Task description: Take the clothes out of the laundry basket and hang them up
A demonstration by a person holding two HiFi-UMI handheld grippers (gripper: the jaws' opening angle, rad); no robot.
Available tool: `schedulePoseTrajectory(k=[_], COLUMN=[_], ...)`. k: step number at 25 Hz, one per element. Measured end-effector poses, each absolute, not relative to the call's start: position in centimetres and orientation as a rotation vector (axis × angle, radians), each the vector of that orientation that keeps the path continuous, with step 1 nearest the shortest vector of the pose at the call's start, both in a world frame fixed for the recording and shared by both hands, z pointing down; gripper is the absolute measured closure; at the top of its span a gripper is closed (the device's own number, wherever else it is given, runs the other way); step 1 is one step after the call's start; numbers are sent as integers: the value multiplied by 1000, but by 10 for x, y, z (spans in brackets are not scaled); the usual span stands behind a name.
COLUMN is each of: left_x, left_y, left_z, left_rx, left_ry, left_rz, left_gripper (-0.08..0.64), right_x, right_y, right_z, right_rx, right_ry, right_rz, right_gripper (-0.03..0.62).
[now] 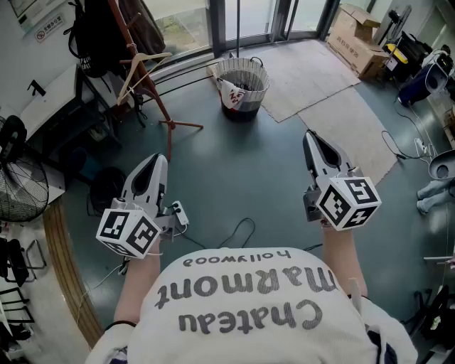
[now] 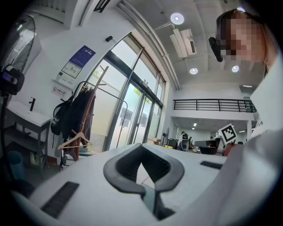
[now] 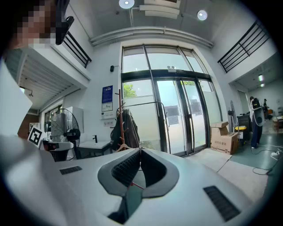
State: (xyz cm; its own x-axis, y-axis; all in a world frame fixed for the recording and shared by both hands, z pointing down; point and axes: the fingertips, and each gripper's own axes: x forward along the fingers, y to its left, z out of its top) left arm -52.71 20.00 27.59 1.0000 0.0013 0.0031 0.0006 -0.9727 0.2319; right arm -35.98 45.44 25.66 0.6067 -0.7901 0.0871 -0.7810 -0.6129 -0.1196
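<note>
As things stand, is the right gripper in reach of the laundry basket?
Probably not yet. The laundry basket stands well ahead of the right gripper across the floor; nothing blocks the way, but its jaws are shut.

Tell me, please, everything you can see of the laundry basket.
The laundry basket is round, pale and woven-looking, with a dark base. It stands upright on the grey floor near the glass doors, beside a beige mat. A white garment with red print hangs over its near rim; darker clothes lie inside.
</note>
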Motion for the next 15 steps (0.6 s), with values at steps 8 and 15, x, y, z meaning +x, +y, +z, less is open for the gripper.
schedulePoseTrajectory(k=[8, 15], left_x=[-532, -531], left_y=[177, 155], left_z=[283, 300], left_rx=[2901, 2879], left_ry=[12, 6], left_rz=[31, 63], left_gripper=[552, 552], right_x=[-364, -359], right_y=[439, 425], right_z=[268, 279], right_rx=[-2804, -2807], right_ry=[1305, 1259], right_rz=[-235, -258], right_gripper=[563, 561])
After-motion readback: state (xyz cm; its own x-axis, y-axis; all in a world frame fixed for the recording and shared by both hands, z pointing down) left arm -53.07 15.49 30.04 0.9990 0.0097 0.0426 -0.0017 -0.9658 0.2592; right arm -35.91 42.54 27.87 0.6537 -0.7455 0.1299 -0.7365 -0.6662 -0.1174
